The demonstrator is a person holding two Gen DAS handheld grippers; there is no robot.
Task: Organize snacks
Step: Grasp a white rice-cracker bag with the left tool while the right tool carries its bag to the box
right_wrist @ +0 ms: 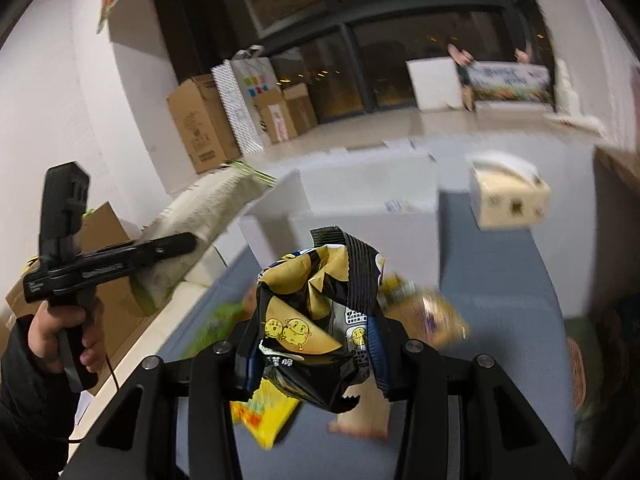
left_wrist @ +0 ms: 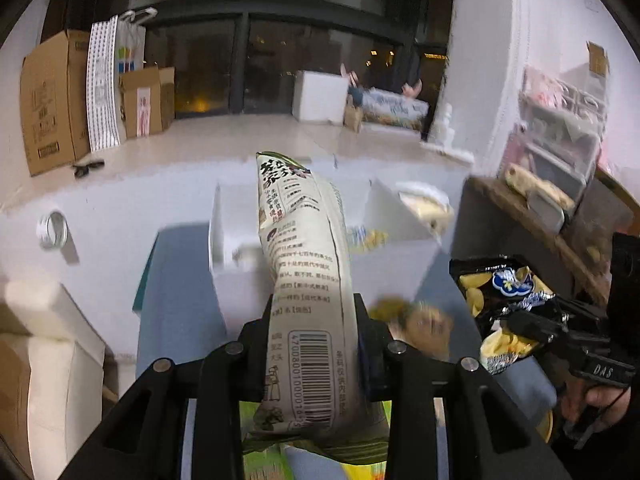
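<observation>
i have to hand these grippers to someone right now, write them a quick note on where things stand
Left gripper: shut on a cream snack bag, held up above the blue table.
Right gripper: shut on a crumpled black and yellow chip bag, also in the air.
White box stands open at the far side of the table; yellow packets seem to lie in it, blurred.
More packets lie loose on the table, including a yellow one.
Left to do: set both held bags down in place, then sort the loose ones.

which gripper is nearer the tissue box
Right. The tissue box sits ahead and to the right gripper's right; the left gripper is farther over on the left.
</observation>
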